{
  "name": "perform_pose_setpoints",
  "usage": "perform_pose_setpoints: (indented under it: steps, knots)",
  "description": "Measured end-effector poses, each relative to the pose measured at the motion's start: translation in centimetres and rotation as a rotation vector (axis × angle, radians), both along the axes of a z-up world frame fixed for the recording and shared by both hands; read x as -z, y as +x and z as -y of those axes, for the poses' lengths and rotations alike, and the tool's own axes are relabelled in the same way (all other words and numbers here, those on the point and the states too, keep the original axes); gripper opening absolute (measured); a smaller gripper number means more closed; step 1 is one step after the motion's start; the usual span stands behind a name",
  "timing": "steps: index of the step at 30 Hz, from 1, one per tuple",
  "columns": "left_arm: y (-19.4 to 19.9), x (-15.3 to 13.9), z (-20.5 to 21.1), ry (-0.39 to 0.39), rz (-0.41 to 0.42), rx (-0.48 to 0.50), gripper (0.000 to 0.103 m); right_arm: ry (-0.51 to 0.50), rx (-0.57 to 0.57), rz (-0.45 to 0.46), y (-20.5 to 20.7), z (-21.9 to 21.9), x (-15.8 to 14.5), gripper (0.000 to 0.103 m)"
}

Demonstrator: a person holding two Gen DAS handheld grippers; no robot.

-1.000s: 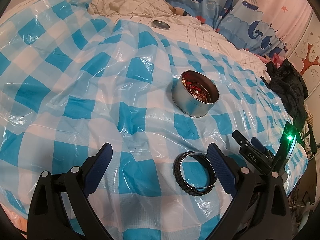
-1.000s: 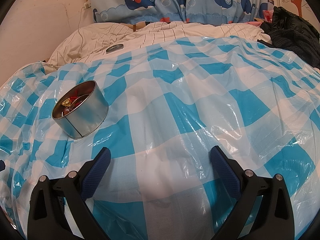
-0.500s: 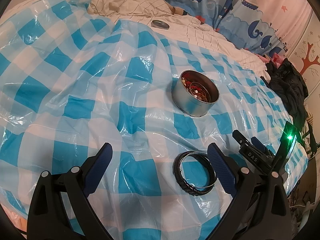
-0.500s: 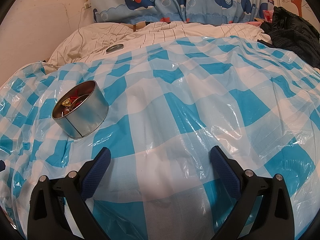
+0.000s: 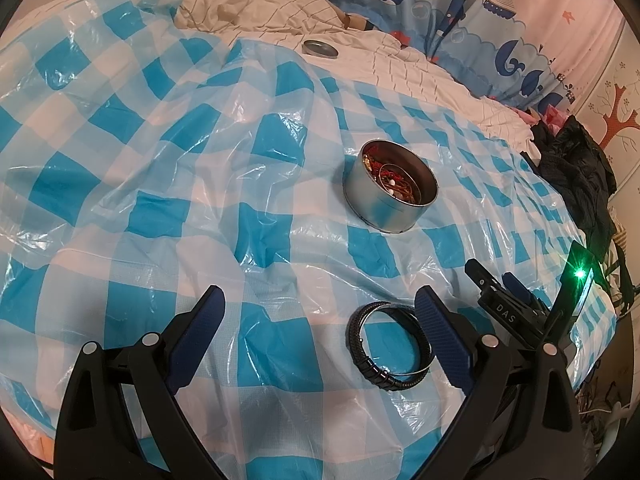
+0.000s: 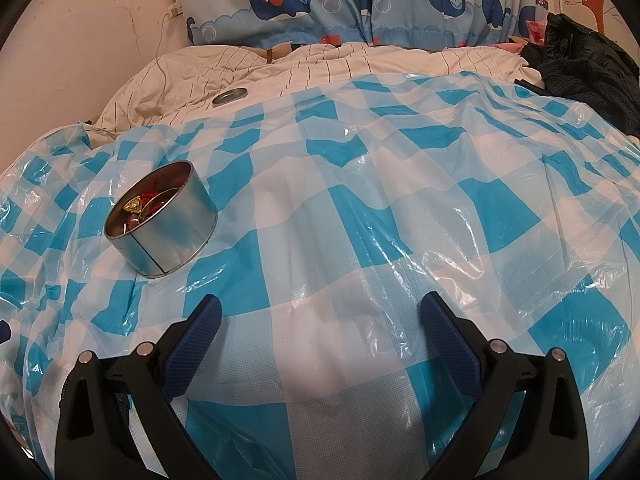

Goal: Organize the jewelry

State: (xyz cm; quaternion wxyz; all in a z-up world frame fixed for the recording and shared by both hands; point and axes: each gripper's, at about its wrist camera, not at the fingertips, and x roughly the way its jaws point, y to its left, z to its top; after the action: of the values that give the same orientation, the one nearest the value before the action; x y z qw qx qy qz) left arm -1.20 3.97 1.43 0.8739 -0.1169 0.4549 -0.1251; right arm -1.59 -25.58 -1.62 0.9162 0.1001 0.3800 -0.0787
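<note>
A: Left gripper (image 5: 320, 322) spread wide, empty, low over the sheet (image 5: 160, 160). Right gripper (image 6: 320, 320) also wide open, holding nothing, parked clear of everything.

B: Bangles (image 5: 390, 346)?

A: Flat on the sheet, just inside the left gripper's right finger (image 5: 440, 344). Two rings by the look of it, a black braided one and a thin metal one, overlapping. Tin (image 5: 390, 188) further ahead, upright, already part full of red and gold pieces. Lid (image 5: 320, 48) well apart, up on the bedding.

B: Best approach, then?

A: Probably shift right to centre the rings, tilt down, close across both rims. Slick plastic over soft bedding, so likely to slide or bunch; go slowly, lift straight, then drop in the tin.
</note>
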Motion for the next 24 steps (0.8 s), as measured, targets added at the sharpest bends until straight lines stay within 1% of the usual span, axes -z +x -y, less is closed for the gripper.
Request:
perform_pose_setpoints:
  steps: [24]
  knots:
    - [0.42,-0.17,0.44,0.007,-0.001,0.004,0.092,0.000,0.000,-0.001,-0.01,0.01,-0.03,0.096]
